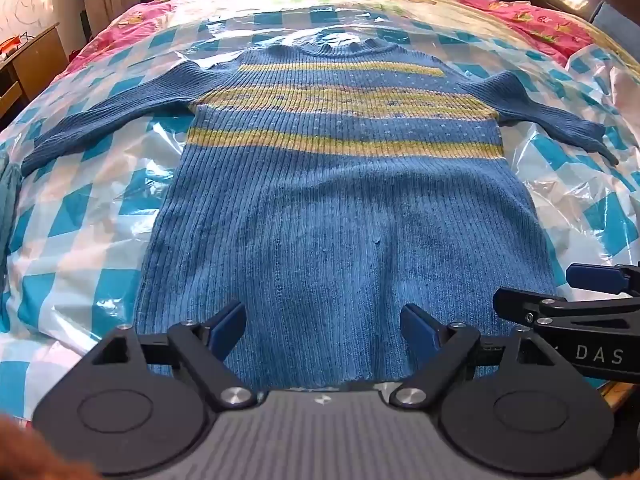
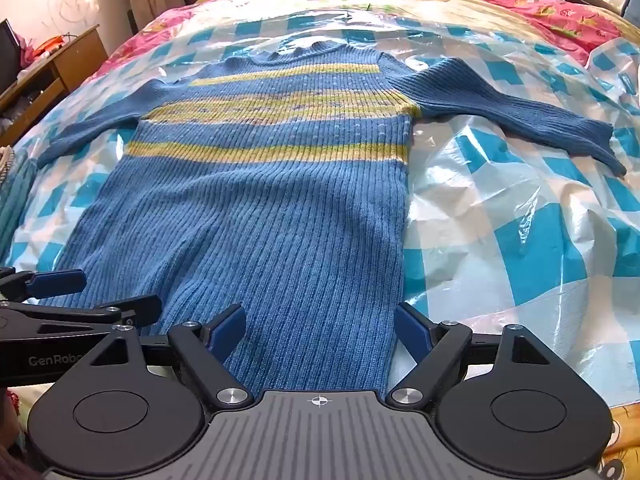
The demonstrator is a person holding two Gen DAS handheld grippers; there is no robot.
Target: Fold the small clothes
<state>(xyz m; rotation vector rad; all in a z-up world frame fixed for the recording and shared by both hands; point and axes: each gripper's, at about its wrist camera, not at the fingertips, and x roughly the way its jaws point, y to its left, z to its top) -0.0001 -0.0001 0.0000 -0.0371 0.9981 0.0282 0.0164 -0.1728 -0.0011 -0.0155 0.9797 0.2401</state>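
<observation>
A small blue ribbed sweater (image 1: 332,208) with yellow stripes lies flat on the bed, collar far, hem near, both sleeves spread sideways. It also shows in the right wrist view (image 2: 256,216). My left gripper (image 1: 324,330) is open and empty, just above the hem's middle. My right gripper (image 2: 320,330) is open and empty over the hem's right corner. The right gripper also shows in the left wrist view (image 1: 560,296) at the right edge. The left gripper shows in the right wrist view (image 2: 80,292) at the left edge.
A blue-and-white checked plastic sheet (image 1: 100,216) covers the bed under the sweater; it is crinkled on the right (image 2: 520,216). A floral quilt (image 1: 536,20) lies beyond it. A wooden desk (image 2: 52,72) stands at the far left. Teal fabric (image 1: 8,200) lies at the left edge.
</observation>
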